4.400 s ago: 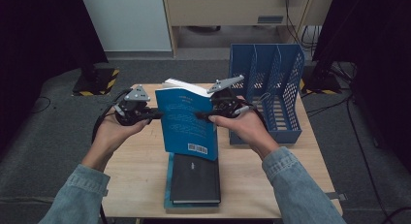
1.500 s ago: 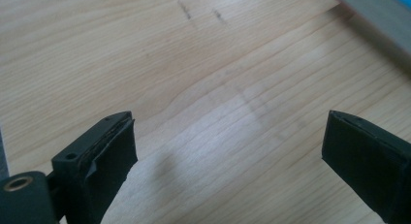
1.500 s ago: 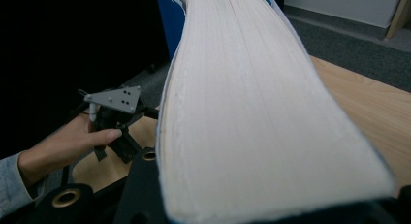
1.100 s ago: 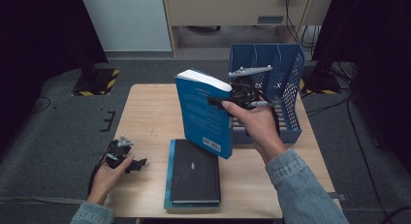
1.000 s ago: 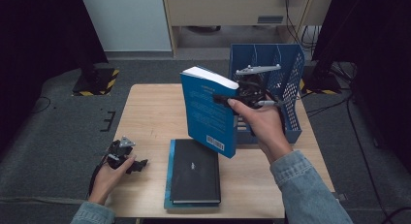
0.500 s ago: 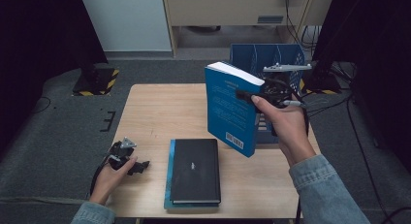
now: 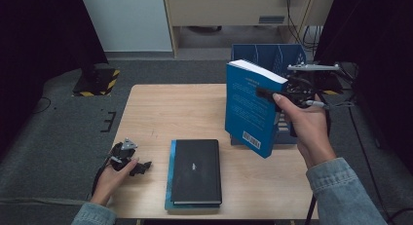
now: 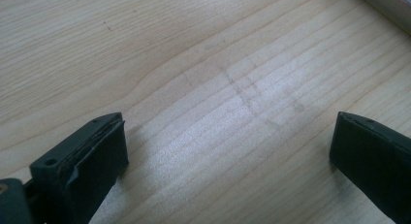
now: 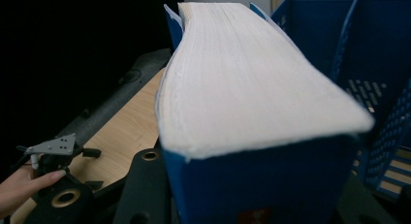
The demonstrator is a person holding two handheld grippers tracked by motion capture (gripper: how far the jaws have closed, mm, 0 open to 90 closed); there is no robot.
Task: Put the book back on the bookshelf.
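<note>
Three books [image 7: 251, 108], one file rack [image 7: 292, 57], two tools [image 7: 272, 94].

Upright book [image 7: 252, 110] before file rack [image 7: 292, 54]; notebook [image 7: 196, 170] leftward.

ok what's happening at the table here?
A person is filing books. The right gripper is clamped on a thick blue book, held upright in the air just in front of the blue file rack at the table's far right. The left gripper rests open on the wooden table, holding nothing. A black book lies flat on a teal one near the front edge.
</note>
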